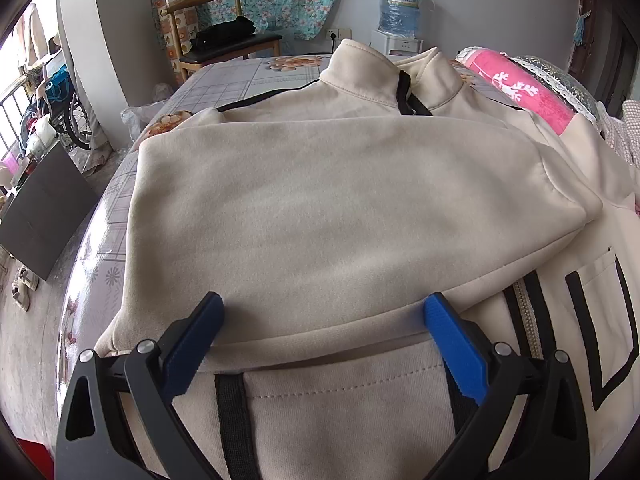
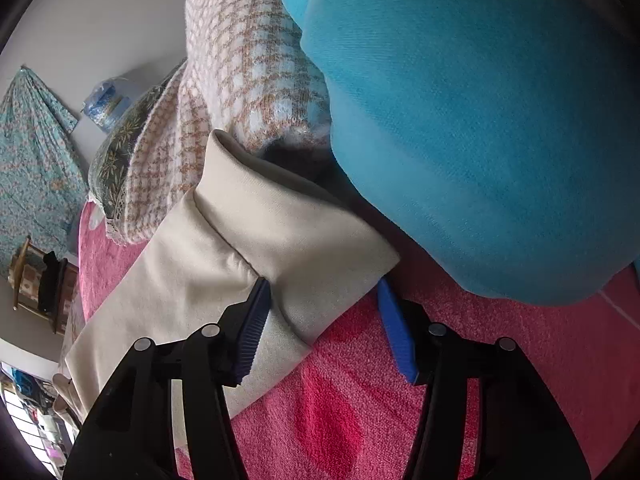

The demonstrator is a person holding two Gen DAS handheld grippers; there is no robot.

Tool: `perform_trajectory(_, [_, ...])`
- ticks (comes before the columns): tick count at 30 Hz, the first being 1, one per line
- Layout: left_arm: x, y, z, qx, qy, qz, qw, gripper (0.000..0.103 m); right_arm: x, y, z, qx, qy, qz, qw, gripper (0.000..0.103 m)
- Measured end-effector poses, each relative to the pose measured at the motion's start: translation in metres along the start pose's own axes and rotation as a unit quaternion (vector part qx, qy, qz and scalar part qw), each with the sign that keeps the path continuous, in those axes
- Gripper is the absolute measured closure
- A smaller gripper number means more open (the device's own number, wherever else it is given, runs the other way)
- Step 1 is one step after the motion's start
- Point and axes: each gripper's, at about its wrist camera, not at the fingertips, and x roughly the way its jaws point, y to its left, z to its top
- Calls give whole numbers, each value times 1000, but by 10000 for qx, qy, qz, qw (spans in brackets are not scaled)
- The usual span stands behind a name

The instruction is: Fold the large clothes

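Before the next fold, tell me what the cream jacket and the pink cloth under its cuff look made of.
Cream jacket: likely cotton-blend fleece; matte, softly brushed, thick rolled folds. Pink cloth: looks like terry towelling; dense looped pile, no sheen.

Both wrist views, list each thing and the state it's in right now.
Jacket: spread on the bed, one sleeve folded across the chest.
Other sleeve's cuff: stretched out over the pink towel.
Left tongs: open, over the folded sleeve.
Right tongs: open around the cuff.

both grippers, left gripper [image 1: 324, 312] and right gripper [image 2: 324, 300]: black linkages, silver rivets, ridged blue jaws.
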Motion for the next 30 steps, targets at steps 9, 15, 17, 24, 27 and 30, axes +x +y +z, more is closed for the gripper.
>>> perform_trajectory(9, [0, 0, 0, 3, -6, -1, 10000, 4, -61, 4, -2, -157, -633, 143, 9978, 99])
perform_trajectory(15, [0, 0, 0, 1, -9, -3, 10000, 4, -134, 59, -3, -863, -1207, 508, 9876, 100])
perform_trajectory(17, [0, 0, -1, 1, -9, -3, 10000, 4, -159, 85, -8, -1176, -1413, 665, 9807, 100])
perform_trajectory(24, [-1, 1, 0, -6, -18, -23, 10000, 4, -234, 185, -52, -2330, -1780, 1468, 9447, 100])
perform_trajectory(27, [-1, 1, 1, -8, -22, -24, 10000, 4, -245, 234, -85, -2840, -1691, 1821, 9260, 100])
perform_trajectory(30, [-1, 1, 2, -15, -26, -34, 10000, 4, -245, 273, -121, -3253, -1457, 2161, 9090, 100])
